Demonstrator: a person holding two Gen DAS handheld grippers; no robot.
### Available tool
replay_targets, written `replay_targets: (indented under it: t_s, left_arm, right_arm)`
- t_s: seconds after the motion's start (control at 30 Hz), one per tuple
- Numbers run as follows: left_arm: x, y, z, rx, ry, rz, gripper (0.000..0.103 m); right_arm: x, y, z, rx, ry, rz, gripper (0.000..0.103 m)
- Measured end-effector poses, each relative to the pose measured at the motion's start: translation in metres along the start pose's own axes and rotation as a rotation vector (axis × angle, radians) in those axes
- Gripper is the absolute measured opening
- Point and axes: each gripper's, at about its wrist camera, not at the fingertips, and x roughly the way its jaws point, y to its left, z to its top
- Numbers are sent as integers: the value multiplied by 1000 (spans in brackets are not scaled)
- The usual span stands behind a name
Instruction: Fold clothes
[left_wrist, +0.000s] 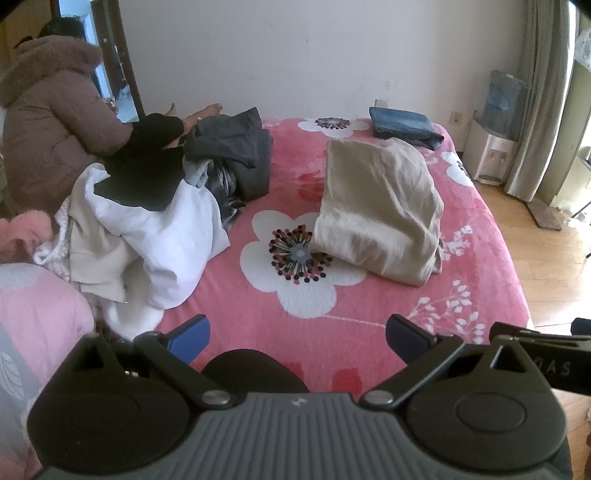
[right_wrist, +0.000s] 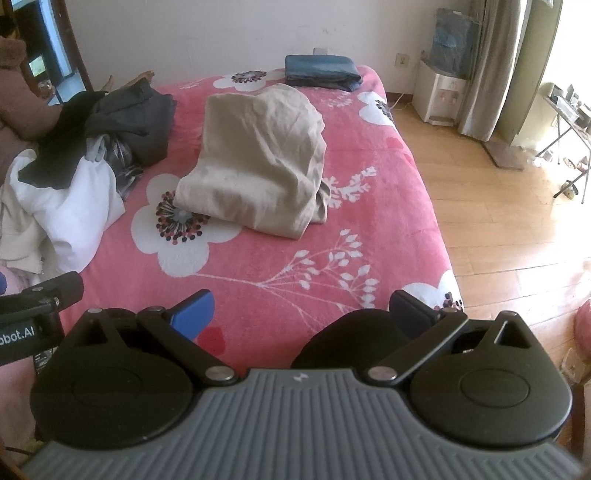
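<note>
With both tools held above the near edge of the bed, neither has anything in it: left gripper (left_wrist: 297, 338) has its jaws spread wide, empty, blue pad on one finger and dark pad on the other; right gripper (right_wrist: 301, 312) same, jaws apart and empty. Task item nearest centre is the beige garment (left_wrist: 380, 210), lying loosely folded and bunched on the pink floral blanket (left_wrist: 369, 302), its near corner overlapping the big white flower print (left_wrist: 299, 266). From the right wrist view the beige garment (right_wrist: 255, 158) sits mid-bed, well apart from both grippers. Folded blue clothes (left_wrist: 404, 125) are stacked at the far corner of the bed near the wall, apart from the beige piece. Unsorted pile on the left side of the bed: white garment (left_wrist: 166, 236) in front, black item (left_wrist: 144, 173) draped on top, dark grey clothes (left_wrist: 236, 151) behind, some plaid fabric between them. A person in a brown hooded coat (left_wrist: 48, 122) sits on the far left edge of the bed, back to the camera. Water dispenser (right_wrist: 441, 92) stands on the wood floor (right_wrist: 498, 229) by the curtain (right_wrist: 491, 66). Part of the left tool's body shows at the left edge of the right wrist view. Dark rounded shapes show just behind each gripper's fingers; cannot tell what they are.
</note>
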Motion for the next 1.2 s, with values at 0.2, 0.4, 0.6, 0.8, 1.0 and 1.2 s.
replay_targets:
  t_s: [0.2,0.4,0.6,0.8,1.0,1.2]
  left_arm:
    - [1,1,0,-4,0,10,102]
    - [4,0,1,-4,12,11,102]
    - [5,1,2,-2,14,8,102]
    - [7,-2,2,1,19,12,102]
    - [8,-6,1,0,16,16,102]
    - [9,-6,1,0,22,17,102]
  right_arm:
    - [3,-1,1,2,8,3,101]
    - [5,-2,0,3,11,6,102]
    - [7,-5,1,14,17,6,101]
    - [9,-6,1,16,20,8,102]
    - [10,-7,1,16,23,6,101]
    - [11,-7,0,15,22,0,102]
